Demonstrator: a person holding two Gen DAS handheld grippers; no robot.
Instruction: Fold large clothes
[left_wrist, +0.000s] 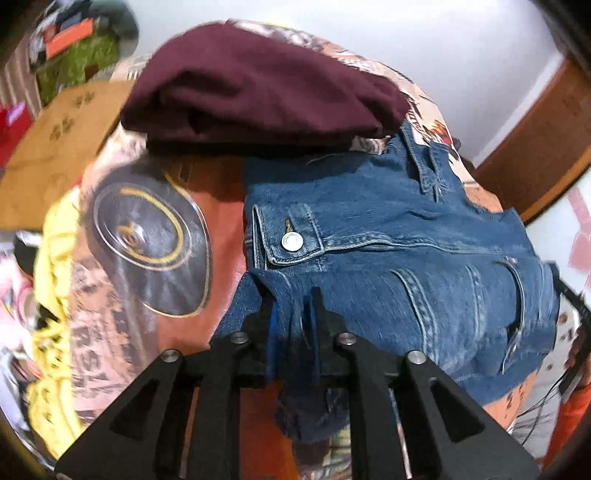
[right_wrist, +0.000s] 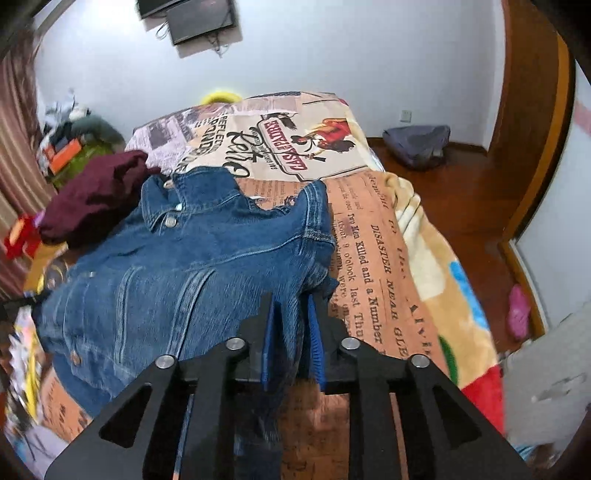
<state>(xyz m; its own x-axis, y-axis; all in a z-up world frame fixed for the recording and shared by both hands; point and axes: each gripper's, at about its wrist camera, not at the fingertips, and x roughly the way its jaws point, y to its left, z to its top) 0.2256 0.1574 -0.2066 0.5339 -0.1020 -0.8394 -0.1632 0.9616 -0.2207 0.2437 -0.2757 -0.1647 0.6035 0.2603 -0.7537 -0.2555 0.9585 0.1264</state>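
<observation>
A blue denim jacket (left_wrist: 388, 258) lies face up on a bed covered by a newspaper-print blanket (right_wrist: 369, 258). Its collar and metal buttons point to the far end. My left gripper (left_wrist: 293, 314) pinches a bunched fold at the jacket's near left edge, and denim fills the narrow gap between its blue pads. In the right wrist view the jacket (right_wrist: 184, 266) spreads out to the left. My right gripper (right_wrist: 291, 317) is shut on a fold at the jacket's right edge, and cloth hangs down behind the pads. A folded maroon garment (left_wrist: 258, 85) rests just beyond the collar.
A cardboard box (left_wrist: 62, 147) and yellow cloth (left_wrist: 55, 258) sit off the bed's left side. The maroon garment (right_wrist: 92, 195) borders the jacket. On the wooden floor to the right are a grey bag (right_wrist: 417, 144) and a pink slipper (right_wrist: 519, 312). A wooden door frame (right_wrist: 535, 147) stands at the right.
</observation>
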